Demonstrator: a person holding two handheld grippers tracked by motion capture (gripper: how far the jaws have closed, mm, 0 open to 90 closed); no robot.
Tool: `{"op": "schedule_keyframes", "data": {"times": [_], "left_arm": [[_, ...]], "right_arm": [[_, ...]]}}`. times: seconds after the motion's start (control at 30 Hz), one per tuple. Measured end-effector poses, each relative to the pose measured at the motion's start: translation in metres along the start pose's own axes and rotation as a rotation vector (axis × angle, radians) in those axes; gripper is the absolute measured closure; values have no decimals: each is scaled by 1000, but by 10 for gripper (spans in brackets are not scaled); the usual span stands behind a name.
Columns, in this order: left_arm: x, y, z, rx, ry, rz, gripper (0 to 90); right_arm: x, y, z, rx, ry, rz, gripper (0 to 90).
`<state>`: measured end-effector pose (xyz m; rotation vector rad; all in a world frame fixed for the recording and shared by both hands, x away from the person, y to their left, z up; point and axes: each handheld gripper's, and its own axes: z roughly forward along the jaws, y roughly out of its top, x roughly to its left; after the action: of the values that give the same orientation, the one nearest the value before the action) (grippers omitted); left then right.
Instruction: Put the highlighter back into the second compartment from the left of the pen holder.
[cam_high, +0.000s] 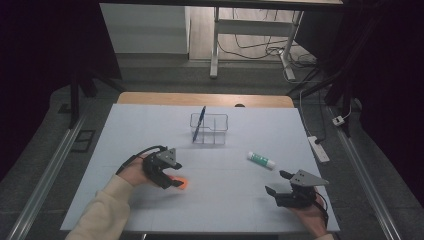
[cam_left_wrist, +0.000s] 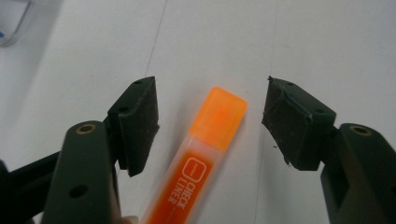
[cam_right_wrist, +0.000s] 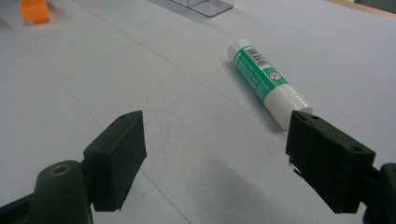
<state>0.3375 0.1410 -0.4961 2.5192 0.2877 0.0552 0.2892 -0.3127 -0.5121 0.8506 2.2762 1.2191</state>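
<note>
The table (cam_high: 150, 125) has a pale blue-white top, and a strip of bare wood (cam_high: 205, 98) shows along its far edge; the room around it is dim, and both sides fall into darkness; the floor (cam_high: 165, 80) is grey and looks like carpet; behind the table stands a white metal desk frame (cam_high: 216, 45), with loose black cables (cam_high: 255, 47) lying under it; at the right a white power strip (cam_high: 319, 148) lies on the floor; a metal rail (cam_high: 45, 175) runs along the left side, another rail (cam_high: 370, 185) along the right.
</note>
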Motion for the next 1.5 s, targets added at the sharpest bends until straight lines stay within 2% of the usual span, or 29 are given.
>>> {"op": "schedule_keyframes", "data": {"times": [0.47,0.63,0.8,0.9,1.03,1.17,1.33,1.5], "left_arm": [[-2,2,23,98,-25,26,291],[-1,-1,28,131,-15,34,362],[0,-3,26,121,-11,48,466],[-1,-4,25,113,-13,76,523],[0,-7,24,95,-34,92,639],[0,-8,24,87,-35,112,644],[-2,-5,23,97,-17,125,645],[-1,-4,12,28,2,95,644]], "right_arm": [[0,0,0,3,0,-2,194],[1,0,1,4,1,-2,194],[0,-1,1,7,1,-3,194],[1,-1,1,5,2,-2,194],[1,-1,1,7,2,-3,194],[1,-1,1,8,-2,-4,194],[0,-1,1,9,2,-3,194],[0,-1,1,8,1,-3,195]]}}
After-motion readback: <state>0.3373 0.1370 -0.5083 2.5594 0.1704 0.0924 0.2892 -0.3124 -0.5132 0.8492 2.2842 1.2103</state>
